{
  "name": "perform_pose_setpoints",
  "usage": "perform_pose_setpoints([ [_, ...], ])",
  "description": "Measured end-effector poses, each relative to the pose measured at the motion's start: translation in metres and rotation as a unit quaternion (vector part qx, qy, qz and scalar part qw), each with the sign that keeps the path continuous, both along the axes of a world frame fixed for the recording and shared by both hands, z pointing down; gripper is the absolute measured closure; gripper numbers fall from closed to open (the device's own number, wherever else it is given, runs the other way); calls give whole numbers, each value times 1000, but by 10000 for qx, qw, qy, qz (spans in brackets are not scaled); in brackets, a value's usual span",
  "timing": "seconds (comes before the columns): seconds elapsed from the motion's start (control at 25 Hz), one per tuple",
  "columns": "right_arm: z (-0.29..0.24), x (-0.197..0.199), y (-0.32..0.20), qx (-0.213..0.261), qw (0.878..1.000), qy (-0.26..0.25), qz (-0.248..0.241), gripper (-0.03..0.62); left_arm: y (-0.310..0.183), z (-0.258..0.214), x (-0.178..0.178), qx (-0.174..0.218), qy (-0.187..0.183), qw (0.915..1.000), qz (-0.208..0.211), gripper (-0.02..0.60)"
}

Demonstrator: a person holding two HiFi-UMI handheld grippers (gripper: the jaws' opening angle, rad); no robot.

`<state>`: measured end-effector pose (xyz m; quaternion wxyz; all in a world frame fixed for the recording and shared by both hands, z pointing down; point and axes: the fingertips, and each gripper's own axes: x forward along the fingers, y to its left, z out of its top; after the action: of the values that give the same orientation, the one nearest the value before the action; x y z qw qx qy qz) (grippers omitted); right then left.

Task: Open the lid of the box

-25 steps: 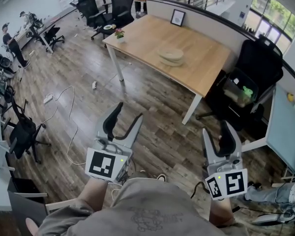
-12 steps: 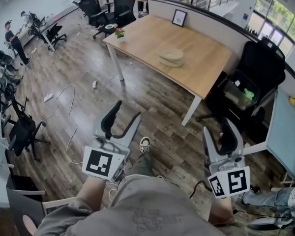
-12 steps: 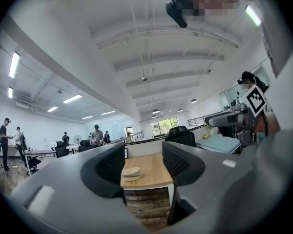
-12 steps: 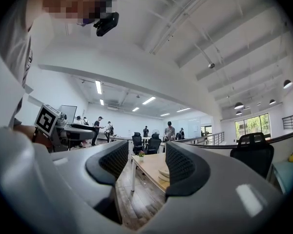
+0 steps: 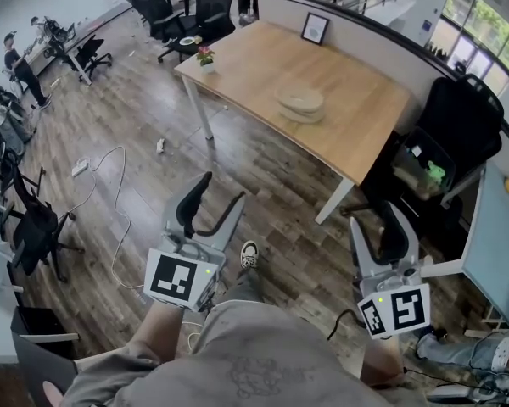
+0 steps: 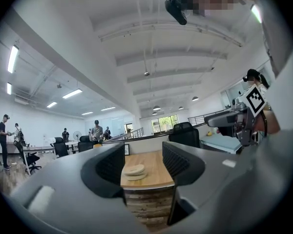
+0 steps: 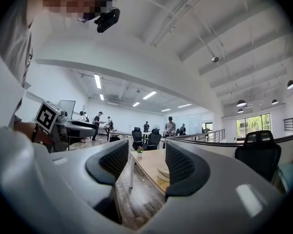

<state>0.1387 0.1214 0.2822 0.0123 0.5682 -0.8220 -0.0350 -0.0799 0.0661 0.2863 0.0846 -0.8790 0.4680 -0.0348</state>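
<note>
The box (image 5: 301, 103) is a round, flat, pale woven one with its lid on, resting on the wooden table (image 5: 254, 62) some way ahead of me. My left gripper (image 5: 222, 192) is held low over the floor, open and holding nothing. My right gripper (image 5: 375, 220) is also open and holding nothing, well short of the table. In the left gripper view the box (image 6: 135, 170) shows far off between the jaws of the gripper (image 6: 142, 162). In the right gripper view part of the box (image 7: 162, 172) shows beside the right jaw of the gripper (image 7: 147, 162).
A framed picture (image 5: 315, 28) and a small potted plant (image 5: 205, 58) stand on the table. Black office chairs (image 5: 458, 125) are at its right end, more chairs (image 5: 208, 7) behind it. A cable (image 5: 110, 185) lies on the wooden floor. A light blue table (image 5: 492, 227) stands at the right.
The person has stepped forward: a shoe has come into view between the grippers and the table has drawn slightly nearer. Both grippers stay open, held as before.
</note>
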Motion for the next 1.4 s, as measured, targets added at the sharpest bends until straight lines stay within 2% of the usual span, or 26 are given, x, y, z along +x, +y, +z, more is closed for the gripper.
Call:
perform_pose_setpoints([
  [0.24, 0, -21, -74, -120, 9999, 80, 57, 370, -73, 4, -14, -296, -150, 9994, 100, 341],
  [0.52, -10, -46, -176, -214, 9993, 70, 304, 370, -178, -2, -37, -345, -237, 9985, 363, 341],
  [0.68, -7, -54, -230, -250, 9989, 59, 393, 370, -233, 0, -44, -471, -94, 9969, 630, 341],
  [0.96, -3, -68, -292, -361, 9983, 119, 436, 370, -302, 9, -51, -508, -206, 9955, 768, 341],
  [1.24, 11, -50, -345, -522, 9970, 80, 569, 370, -357, 19, -30, -564, -267, 9932, 986, 341],
  [1.4, 18, -27, -383, -556, 9963, 2, 649, 370, -395, 33, -17, -820, -334, 9921, 889, 341],
])
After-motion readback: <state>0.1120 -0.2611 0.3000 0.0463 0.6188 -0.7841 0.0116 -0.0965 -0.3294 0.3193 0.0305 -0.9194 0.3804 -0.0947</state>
